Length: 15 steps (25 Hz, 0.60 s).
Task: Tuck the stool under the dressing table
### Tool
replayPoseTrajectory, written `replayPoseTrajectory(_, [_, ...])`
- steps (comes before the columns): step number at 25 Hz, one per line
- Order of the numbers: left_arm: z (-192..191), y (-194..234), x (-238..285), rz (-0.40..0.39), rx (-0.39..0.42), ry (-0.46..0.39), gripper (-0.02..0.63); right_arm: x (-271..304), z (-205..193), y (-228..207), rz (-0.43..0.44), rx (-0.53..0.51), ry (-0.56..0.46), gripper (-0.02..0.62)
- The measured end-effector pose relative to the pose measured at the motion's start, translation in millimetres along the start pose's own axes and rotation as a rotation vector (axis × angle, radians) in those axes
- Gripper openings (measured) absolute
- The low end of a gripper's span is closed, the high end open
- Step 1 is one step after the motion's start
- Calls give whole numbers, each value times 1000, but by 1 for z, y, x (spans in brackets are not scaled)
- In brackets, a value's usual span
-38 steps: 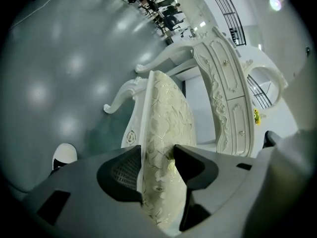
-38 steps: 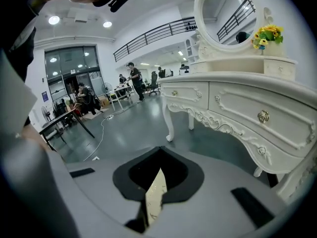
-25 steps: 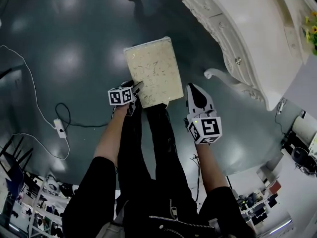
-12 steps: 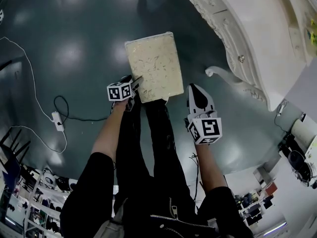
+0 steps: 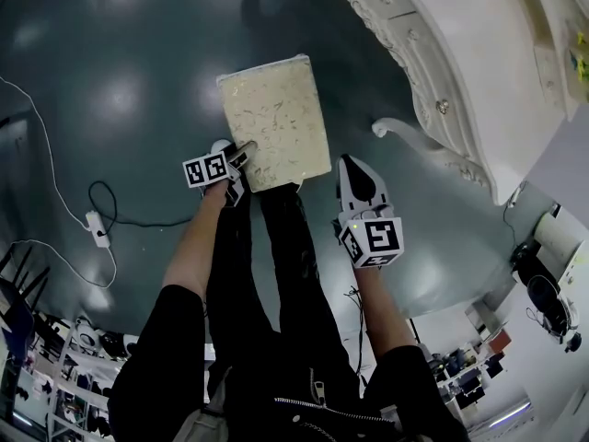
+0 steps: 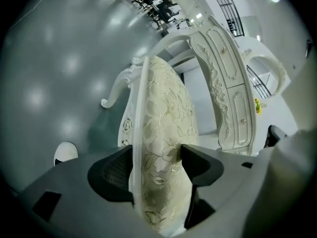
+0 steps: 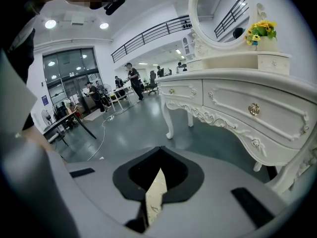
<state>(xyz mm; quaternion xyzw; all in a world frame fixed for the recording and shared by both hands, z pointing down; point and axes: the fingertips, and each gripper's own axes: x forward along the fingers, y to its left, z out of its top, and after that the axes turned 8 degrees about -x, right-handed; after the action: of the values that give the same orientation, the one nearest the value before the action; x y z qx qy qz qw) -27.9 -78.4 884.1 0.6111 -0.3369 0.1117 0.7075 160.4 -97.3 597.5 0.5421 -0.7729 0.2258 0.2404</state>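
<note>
The stool [image 5: 274,118] has a cream brocade cushion and white carved legs, and it stands on the dark floor in front of the white dressing table [image 5: 479,53]. My left gripper [image 5: 241,152] is at the seat's near left corner. In the left gripper view the seat edge [image 6: 166,108] runs between the jaws of the left gripper [image 6: 156,157]. Those jaws are opening, one pad on each side of the cushion. My right gripper [image 5: 348,162] hovers just right of the seat's near right corner, its jaws shut to a point. The right gripper [image 7: 159,150] faces the dressing table [image 7: 247,103].
A curved table leg [image 5: 405,132] stands right of the stool, close to my right gripper. A power strip [image 5: 95,224] with cables lies on the floor at the left. The person's legs are right behind the stool. A mirror [image 7: 223,9] and flowers [image 7: 261,31] top the table.
My left gripper has rolled a little at the stool's corner. The right gripper has sunk slightly. The stool keeps its place before the table.
</note>
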Motion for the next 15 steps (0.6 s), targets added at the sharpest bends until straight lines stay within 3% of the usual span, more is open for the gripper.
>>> replayPoseTrajectory(5, [3, 0, 2, 15, -27, -49, 304, 2, -7, -3, -5, 12, 10, 6])
replayPoseTrajectory(15, [10, -2, 5, -29, -63, -125, 304, 10, -17, -9, -14, 38, 11, 6])
